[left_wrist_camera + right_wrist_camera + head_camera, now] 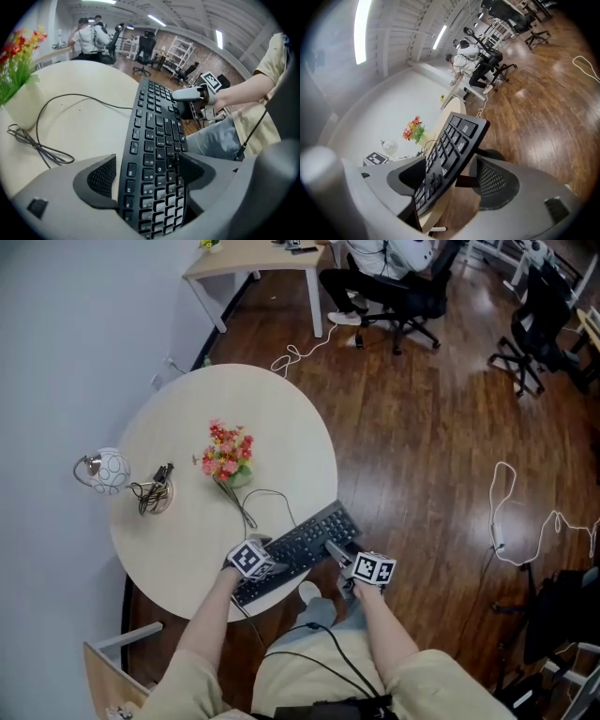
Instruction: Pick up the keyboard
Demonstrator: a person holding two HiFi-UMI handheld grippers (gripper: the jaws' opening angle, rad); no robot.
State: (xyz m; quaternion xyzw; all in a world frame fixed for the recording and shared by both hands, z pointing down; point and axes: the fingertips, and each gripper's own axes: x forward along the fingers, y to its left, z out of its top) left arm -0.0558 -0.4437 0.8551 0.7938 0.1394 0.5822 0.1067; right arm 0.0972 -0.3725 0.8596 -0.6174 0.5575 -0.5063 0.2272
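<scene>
A black keyboard (pixel 300 545) lies aslant at the near edge of the round pale table (pixel 178 418), its right end past the rim. My left gripper (pixel 274 568) is shut on its left part; in the left gripper view the keys (pixel 154 140) fill the gap between the jaws of that gripper (pixel 147 176). My right gripper (pixel 336 551) is shut on the right part; in the right gripper view the keyboard (pixel 450 145) tilts up between the jaws of that gripper (pixel 450 180), over the wooden floor. Its black cable (pixel 258 507) runs back across the table.
A pot of red flowers (pixel 228 456), a white globe lamp (pixel 108 470) and a small dark object (pixel 155 493) stand on the table. A wall runs along the left. A person on an office chair (pixel 398 287) sits far back. White cables (pixel 525 521) lie on the floor.
</scene>
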